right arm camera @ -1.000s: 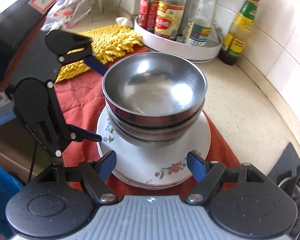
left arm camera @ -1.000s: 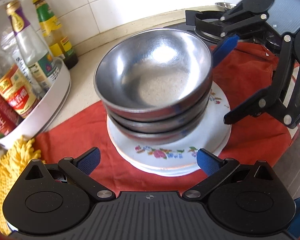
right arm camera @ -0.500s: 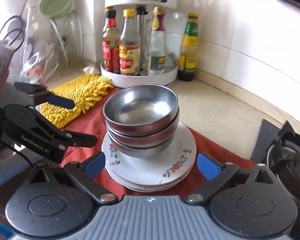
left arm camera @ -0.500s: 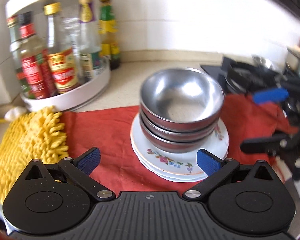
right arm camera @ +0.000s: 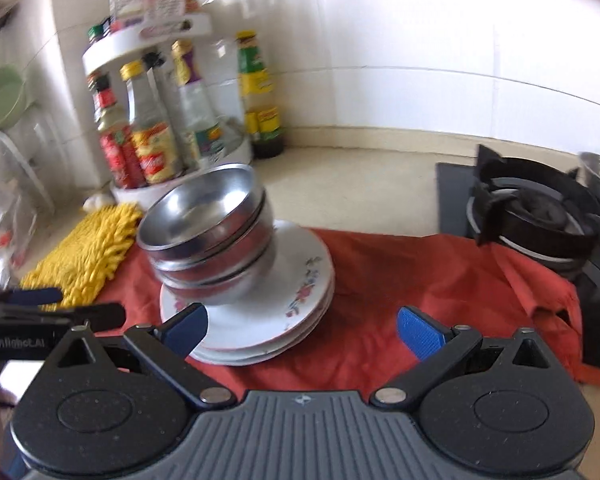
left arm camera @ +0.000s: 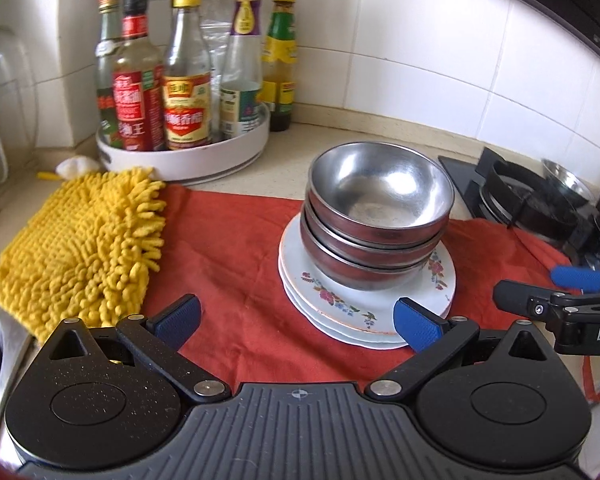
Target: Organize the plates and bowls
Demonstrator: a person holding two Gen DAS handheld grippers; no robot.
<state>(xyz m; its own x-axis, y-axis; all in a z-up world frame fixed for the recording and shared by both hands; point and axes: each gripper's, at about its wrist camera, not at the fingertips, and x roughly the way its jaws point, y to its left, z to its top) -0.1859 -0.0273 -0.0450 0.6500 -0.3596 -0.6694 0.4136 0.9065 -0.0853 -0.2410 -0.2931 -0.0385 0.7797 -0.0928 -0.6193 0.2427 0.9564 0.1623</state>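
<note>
just ahead of our left hand-held gripper point(left arm camera: 298, 322), jaws apart and empty, and our right hand-held gripper point(right arm camera: 302, 330), jaws opening and empty, slippery steel bowls point(left arm camera: 378, 216) sit nested on fragile plates point(left arm camera: 364, 300); we'd grip the rims.

We see a stack of silvery steel bowls point(left arm camera: 380, 216) with dark reddish-brown outer walls, sitting on white round plates point(left arm camera: 364, 292) printed with red and pink flowers and green leaves. Under the plates lies a plain rust-red cloth point(left arm camera: 236, 248). Left of the plates is a bright yellow shaggy mitt point(left arm camera: 80, 248). Behind the plates, a white round rack point(left arm camera: 188, 156) carries bottles with red, yellow and purple labels point(left arm camera: 184, 108). Right of the plates stands a black stove burner point(left arm camera: 520, 196). The grippers' black fingers bear blue pads point(left arm camera: 418, 330).
</note>
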